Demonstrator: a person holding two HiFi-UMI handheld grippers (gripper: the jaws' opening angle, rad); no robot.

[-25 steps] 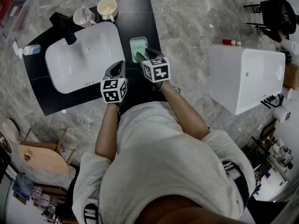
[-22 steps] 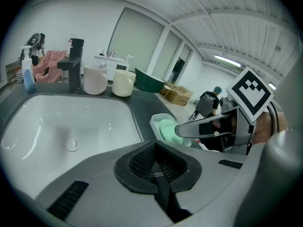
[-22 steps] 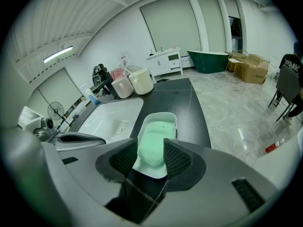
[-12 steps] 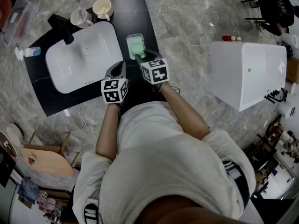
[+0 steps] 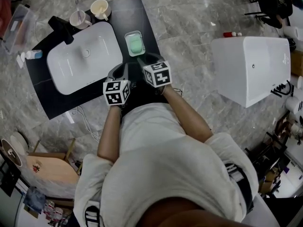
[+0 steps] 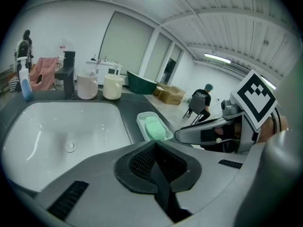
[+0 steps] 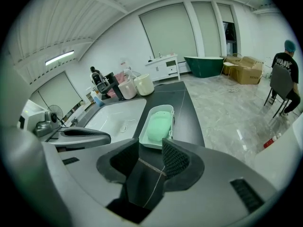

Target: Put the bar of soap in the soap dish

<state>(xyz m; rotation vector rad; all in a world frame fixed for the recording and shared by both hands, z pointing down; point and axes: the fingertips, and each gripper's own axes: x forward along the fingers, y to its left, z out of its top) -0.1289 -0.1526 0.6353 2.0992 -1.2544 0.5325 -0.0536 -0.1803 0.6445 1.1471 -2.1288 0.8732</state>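
Backing away from the pale rectangular plastic soap dish (image 5: 135, 32), the right gripper (image 7: 150, 145) now hovers just short of its near end, where a second ago its tips stood right over the dish. The mint-green oval bar of soap (image 5: 135, 45) lies flat inside the dish, fully uncovered and touched by nothing. The dish sits on the black tabletop (image 5: 142, 13), just beside the white rectangular sink basin (image 5: 85, 56).

The right gripper's jaws stand wide apart and are beginning to close. Only bare tabletop and the dish's near rim show between them, so it carries nothing. The left gripper (image 6: 154, 143) hangs close beside it over the front of the tabletop, its jaws pressed together and empty. It has drifted only slightly in that second.

With the soap resting in the dish and the right gripper clear of it, the placing looks done. What remains, at most, seems to be drawing both grippers away.
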